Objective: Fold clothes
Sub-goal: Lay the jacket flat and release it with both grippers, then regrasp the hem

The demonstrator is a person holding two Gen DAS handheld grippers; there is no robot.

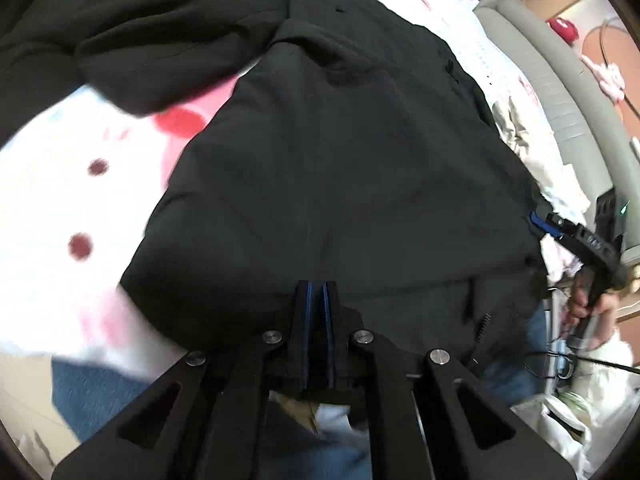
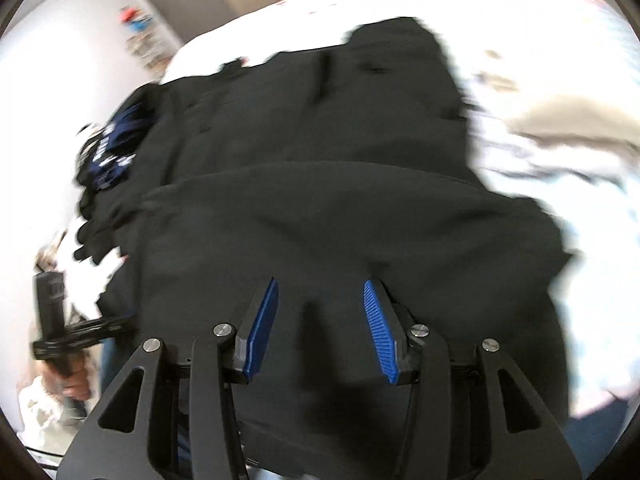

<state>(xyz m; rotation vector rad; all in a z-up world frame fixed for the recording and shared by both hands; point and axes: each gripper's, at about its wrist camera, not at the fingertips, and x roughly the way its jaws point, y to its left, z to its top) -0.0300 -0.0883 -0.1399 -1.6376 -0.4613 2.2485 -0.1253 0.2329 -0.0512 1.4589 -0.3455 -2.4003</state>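
- Closest to the left wrist camera, the left gripper (image 1: pixel 316 286) has its blue-lined jaws almost together, only a thin slit between them; it sits at the near hem of the black garment (image 1: pixel 340 184), and I cannot tell whether any cloth is pinched.
- Black garment: spread fairly flat on the bed (image 1: pixel 52 200), its hem toward the person, its upper part reaching away. Laid out this way, it looks ready for a fold.
- Beside the garment, at its far left, a second dark piece of clothing (image 1: pixel 132 32) lies bunched, probably waiting its turn.
- Right gripper (image 2: pixel 320 312): jaws stand apart with blue pads (image 2: pixel 380 332) showing, hovering just over the garment's near edge. Nothing is held; the gap suits taking a fresh hold of the hem.
- From the left camera, that same gripper appears at the garment's right edge, a hand (image 1: pixel 588 312) wrapped on its handle.
- Both grippers sit along the near hem, likely so the two corners can be lifted together.
- Much of the right view is blurred.
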